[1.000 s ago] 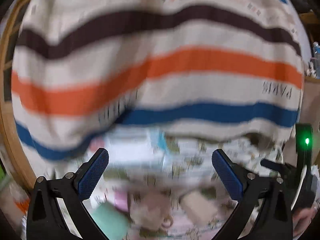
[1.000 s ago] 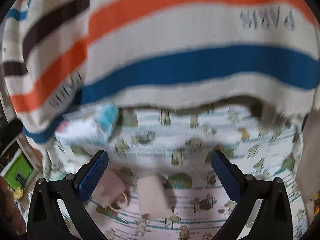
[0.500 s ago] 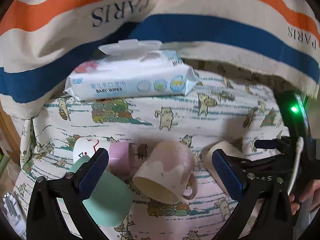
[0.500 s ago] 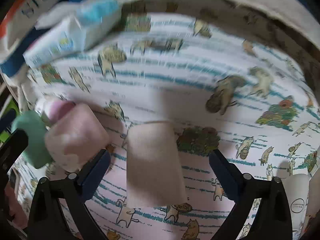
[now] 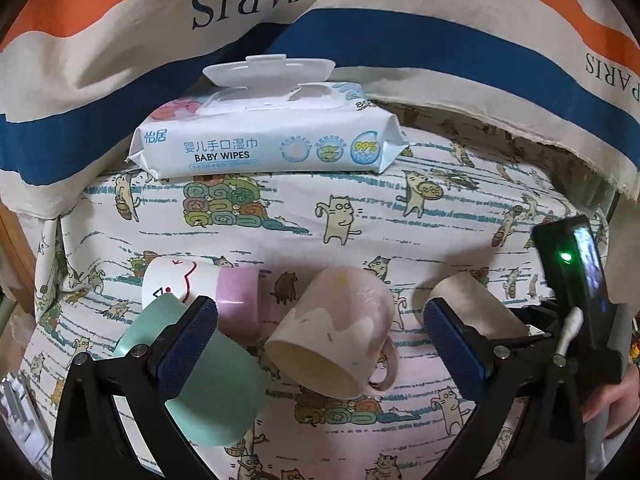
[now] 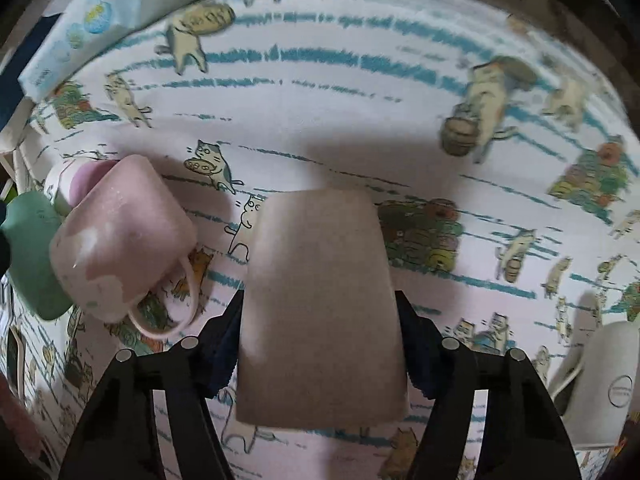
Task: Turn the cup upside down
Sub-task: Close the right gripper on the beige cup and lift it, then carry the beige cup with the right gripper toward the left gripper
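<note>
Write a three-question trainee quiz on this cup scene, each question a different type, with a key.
1. True or false: the right hand-held gripper is closed on the beige cup.
2. Multiple choice: the pink mug on the cat-print cloth is A) upright, B) lying on its side, C) stacked inside the green cup.
3. Fill in: the package at the far edge of the cloth is labelled BABY ____.

Key: 1 true; 2 B; 3 WIPES. The left hand-held gripper is open and holds nothing.
</note>
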`<state>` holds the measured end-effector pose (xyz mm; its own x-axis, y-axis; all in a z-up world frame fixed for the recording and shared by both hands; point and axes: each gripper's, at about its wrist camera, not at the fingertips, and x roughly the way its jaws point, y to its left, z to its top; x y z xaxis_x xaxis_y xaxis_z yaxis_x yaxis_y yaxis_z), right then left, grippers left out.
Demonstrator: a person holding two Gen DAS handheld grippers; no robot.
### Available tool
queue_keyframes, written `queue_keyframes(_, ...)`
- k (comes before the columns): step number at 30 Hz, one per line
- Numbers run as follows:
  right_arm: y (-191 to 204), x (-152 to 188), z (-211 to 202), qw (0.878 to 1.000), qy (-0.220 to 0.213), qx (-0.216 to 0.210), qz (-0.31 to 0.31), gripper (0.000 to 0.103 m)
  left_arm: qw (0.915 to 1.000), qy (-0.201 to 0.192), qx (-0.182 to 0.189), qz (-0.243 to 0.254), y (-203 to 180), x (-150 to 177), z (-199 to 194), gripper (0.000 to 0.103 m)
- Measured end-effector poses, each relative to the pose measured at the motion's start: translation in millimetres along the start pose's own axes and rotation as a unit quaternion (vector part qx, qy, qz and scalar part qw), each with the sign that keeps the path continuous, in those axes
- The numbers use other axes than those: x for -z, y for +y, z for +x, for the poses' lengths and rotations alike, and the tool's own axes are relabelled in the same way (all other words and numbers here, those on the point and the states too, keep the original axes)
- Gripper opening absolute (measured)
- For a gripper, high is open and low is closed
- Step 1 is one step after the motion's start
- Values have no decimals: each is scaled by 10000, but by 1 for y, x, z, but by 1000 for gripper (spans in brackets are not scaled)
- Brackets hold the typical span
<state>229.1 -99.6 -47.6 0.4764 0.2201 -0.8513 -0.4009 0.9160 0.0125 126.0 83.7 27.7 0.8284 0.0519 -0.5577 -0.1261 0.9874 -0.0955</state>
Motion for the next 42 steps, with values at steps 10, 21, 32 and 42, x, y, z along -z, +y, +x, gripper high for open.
queue_keyframes(10, -24, 50, -85, 9936, -937, -452, 447, 70, 9991, -138, 404, 19, -16, 3, -43, 102)
queue_keyframes(21, -3, 120, -107, 9893, -1281, -445, 532, 70, 9987, -334, 266, 262, -24, 56, -98, 102)
queue_keyframes(32, 17, 125, -96, 9898, -1419, -120, 93, 70, 9994, -93, 48, 316, -23, 75, -87, 102)
queue_keyframes(42, -2, 130, -124, 9808, -1870, -467, 297, 89, 9995, -59, -14, 308, -25, 75, -85, 102)
